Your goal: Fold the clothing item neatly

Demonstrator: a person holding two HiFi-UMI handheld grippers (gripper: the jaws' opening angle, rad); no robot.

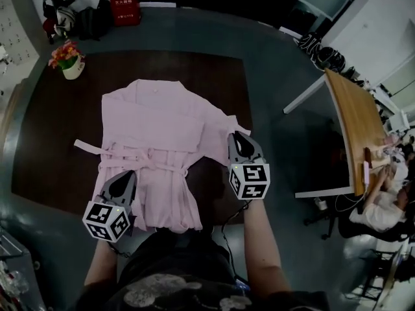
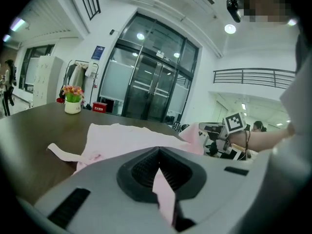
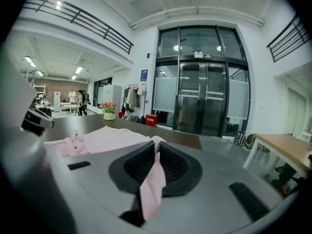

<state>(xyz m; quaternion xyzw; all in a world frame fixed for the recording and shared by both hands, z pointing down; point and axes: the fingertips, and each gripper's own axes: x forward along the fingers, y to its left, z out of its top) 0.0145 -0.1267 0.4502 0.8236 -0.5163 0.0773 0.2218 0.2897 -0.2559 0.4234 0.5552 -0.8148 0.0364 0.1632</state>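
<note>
Left gripper pinches the pink robe at its near hem — right gripper, at its right edge; far red box print illegible.

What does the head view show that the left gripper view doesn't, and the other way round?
Only the head view: the whole pink garment spread on the dark table, belt across its waist, and the wooden desk at the right. Only the left gripper view: the glass doors, and cloth pinched between the shut jaws of the left gripper. Both: the flower pot, the red box and the right gripper.
</note>
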